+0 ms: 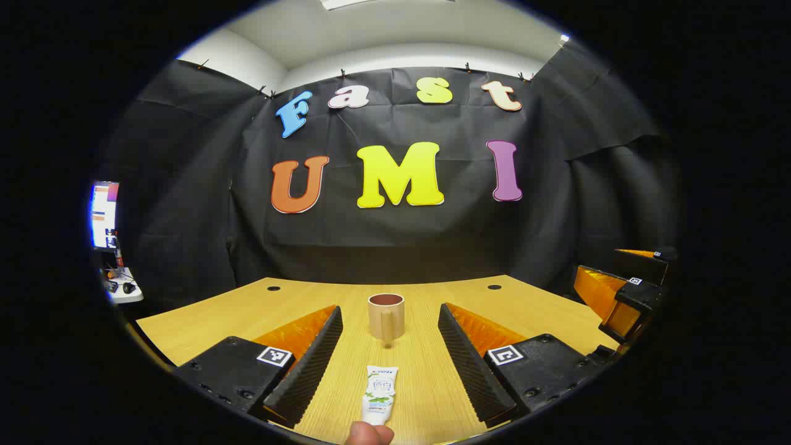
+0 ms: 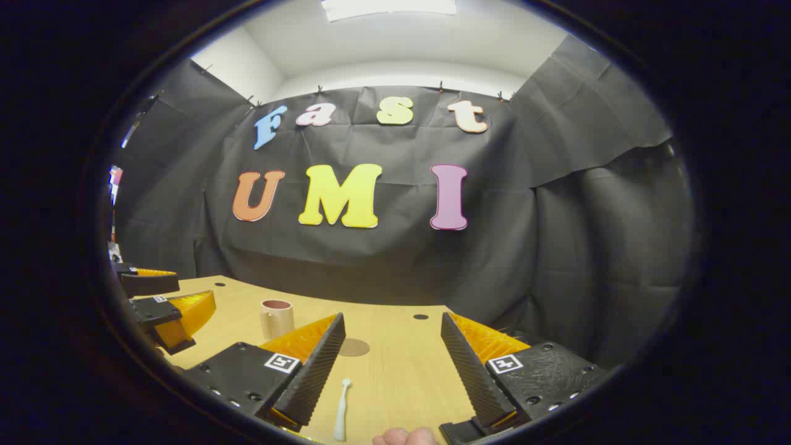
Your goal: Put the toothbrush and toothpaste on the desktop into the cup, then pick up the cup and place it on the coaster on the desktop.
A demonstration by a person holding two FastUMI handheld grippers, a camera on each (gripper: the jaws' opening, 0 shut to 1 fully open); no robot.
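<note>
A beige cup [image 1: 386, 315] with a dark inside stands upright on the wooden desktop [image 1: 525, 309], its handle facing me. A white toothpaste tube [image 1: 379, 394] lies flat in front of it, between the spread fingers of my left gripper [image 1: 390, 355], which is open and holds nothing. In the right gripper view a white toothbrush [image 2: 342, 409] lies on the desktop [image 2: 401, 371] between the fingers of my open right gripper [image 2: 390, 364]. The cup [image 2: 277, 317] stands to the far left there. A round brown coaster [image 2: 355, 347] lies flat just past the left finger.
The other gripper [image 1: 618, 290] hangs at the right edge of the left gripper view, and the left one [image 2: 164, 306] at the left edge of the right gripper view. A fingertip [image 1: 369, 434] shows at the bottom. Cable holes [image 1: 494, 287] mark the desk's far edge.
</note>
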